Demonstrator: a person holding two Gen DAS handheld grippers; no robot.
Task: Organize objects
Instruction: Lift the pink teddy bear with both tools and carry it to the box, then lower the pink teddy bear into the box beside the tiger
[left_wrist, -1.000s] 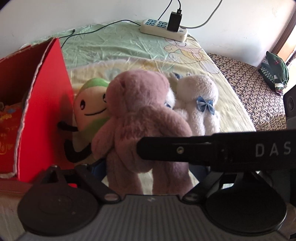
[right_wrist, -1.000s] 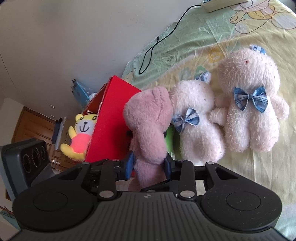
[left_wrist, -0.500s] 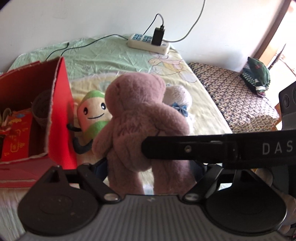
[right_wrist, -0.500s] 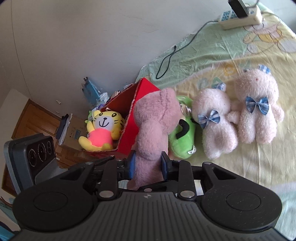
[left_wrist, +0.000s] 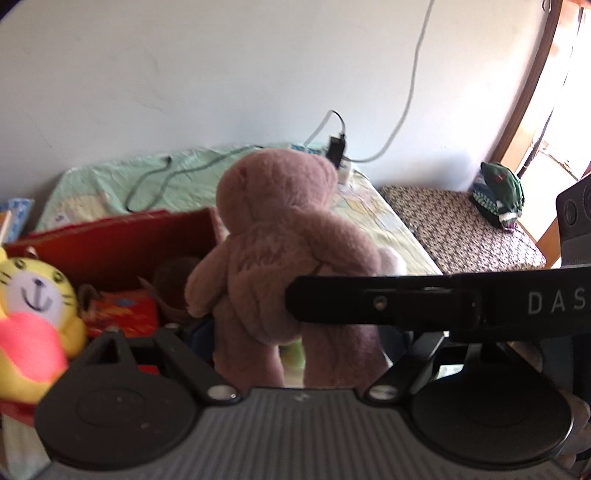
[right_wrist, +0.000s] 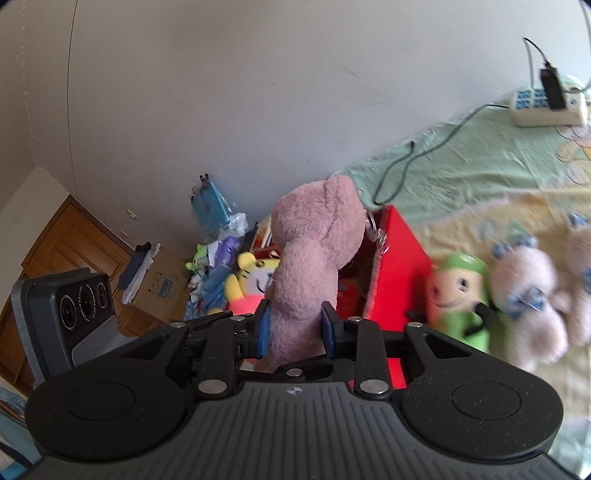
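A pink teddy bear (left_wrist: 280, 236) hangs upright in the air, held by both grippers. My left gripper (left_wrist: 303, 339) is shut on its legs, and one blue pad (left_wrist: 201, 332) shows at the bear's left side. My right gripper (right_wrist: 294, 325) is shut on the bear's (right_wrist: 314, 251) body, its blue pads pressing both flanks. In the left wrist view its black finger (left_wrist: 406, 302) reaches in from the right to the bear's belly. The bear hangs at the near edge of the open red box (left_wrist: 110, 243), also seen from the side (right_wrist: 399, 273), where a yellow tiger plush (left_wrist: 33, 306) sits.
On the bed sheet beside the box lie a green plush (right_wrist: 458, 295) and two white bears with blue bows (right_wrist: 524, 306). A power strip (right_wrist: 543, 107) with cables lies by the wall. A patterned seat (left_wrist: 461, 229) holds a green hat (left_wrist: 498, 192). Clutter and a cardboard box (right_wrist: 162, 284) stand on the floor.
Both grippers have lifted the pink bear off the bed and carried it left toward the red box. The toys on the sheet have dropped away to the right.
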